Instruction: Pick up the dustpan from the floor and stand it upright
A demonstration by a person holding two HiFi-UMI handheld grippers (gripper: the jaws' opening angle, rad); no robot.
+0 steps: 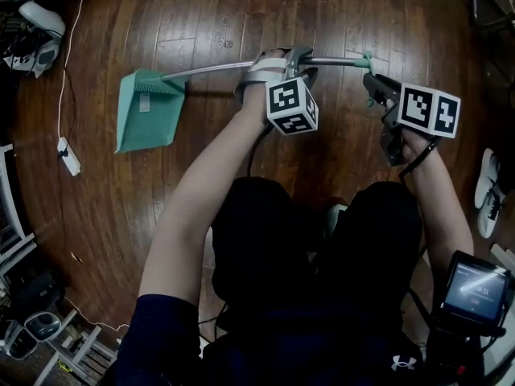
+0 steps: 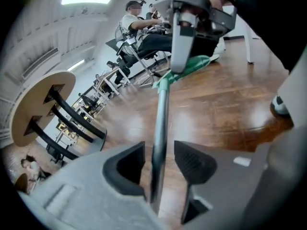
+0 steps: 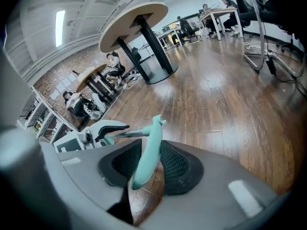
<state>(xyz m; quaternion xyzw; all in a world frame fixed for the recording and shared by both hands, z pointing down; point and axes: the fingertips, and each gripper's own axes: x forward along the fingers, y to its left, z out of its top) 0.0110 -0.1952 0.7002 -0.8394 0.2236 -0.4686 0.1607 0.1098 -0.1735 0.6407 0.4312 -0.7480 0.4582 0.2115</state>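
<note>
Dustpan [image 1: 149, 111], partly raised. The right gripper [image 3: 148, 159] closes its ribbed black pads on the teal plastic grip [image 3: 152, 133] at the handle's end, apparently so as to carry that end upward. The left gripper [image 2: 160, 163] stands wide around the smooth, round metal shaft [image 2: 161, 109] with its pads not pressing. This loose collar probably steadies the shaft while letting it slide or turn. Beyond both grippers the shaft slants down to the pan, a flat, wedge-shaped teal plastic scoop with a comb-like ridge near the shaft. The pan apparently rests on the glossy wooden plank floor [image 1: 241, 14]. The dustpan is not yet upright.
</note>
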